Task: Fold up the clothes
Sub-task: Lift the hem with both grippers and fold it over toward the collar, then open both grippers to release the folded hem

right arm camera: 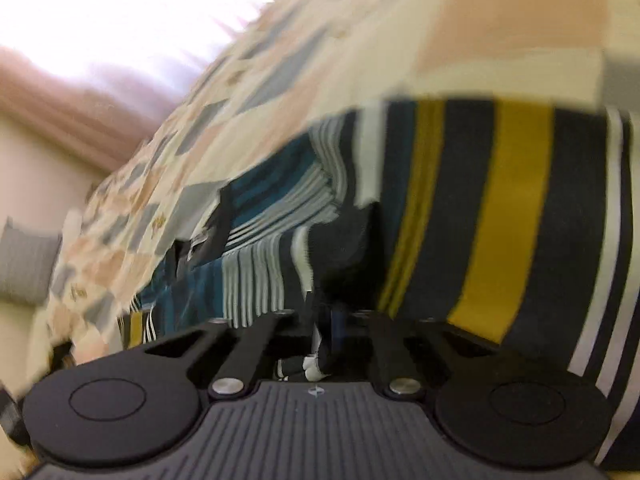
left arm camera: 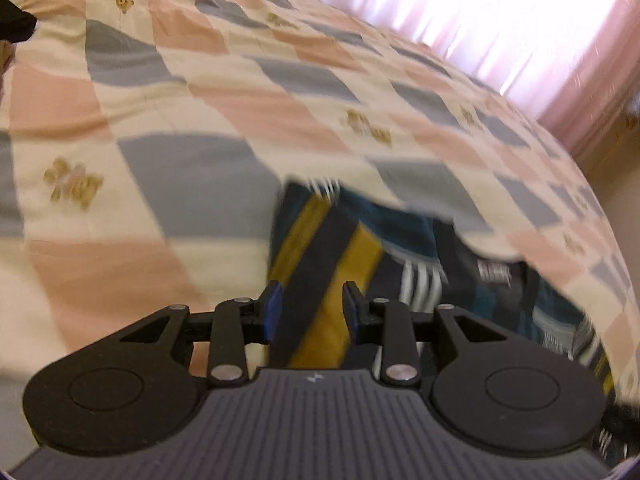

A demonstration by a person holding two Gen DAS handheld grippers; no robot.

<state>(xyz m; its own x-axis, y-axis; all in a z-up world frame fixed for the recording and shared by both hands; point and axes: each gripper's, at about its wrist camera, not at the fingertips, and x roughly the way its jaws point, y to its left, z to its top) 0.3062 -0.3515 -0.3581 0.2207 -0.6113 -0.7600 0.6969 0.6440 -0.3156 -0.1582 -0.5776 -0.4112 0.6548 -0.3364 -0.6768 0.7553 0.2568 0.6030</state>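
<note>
A striped garment [left arm camera: 400,232] in dark navy, mustard, teal and white lies bunched on the checked bedspread [left arm camera: 200,92]. My left gripper [left arm camera: 312,310] stands over its near-left edge. A navy and mustard band fills the narrow gap between the blue pads [left arm camera: 273,312], which look closed on it. In the right wrist view the same garment [right arm camera: 508,220] spreads wide ahead, its stripes running away from me. My right gripper [right arm camera: 326,332] is pinched tight on a fold of navy and white cloth, which hides the fingertips. Both views are blurred.
The bedspread [right arm camera: 500,20] covers the whole bed. A bright pink curtain [left arm camera: 480,12] hangs beyond the far side. A black cloth item [left arm camera: 14,20] sits at the far left edge. A grey cushion [right arm camera: 24,268] stands off the bed. The bed's edge drops away at right [left arm camera: 592,184].
</note>
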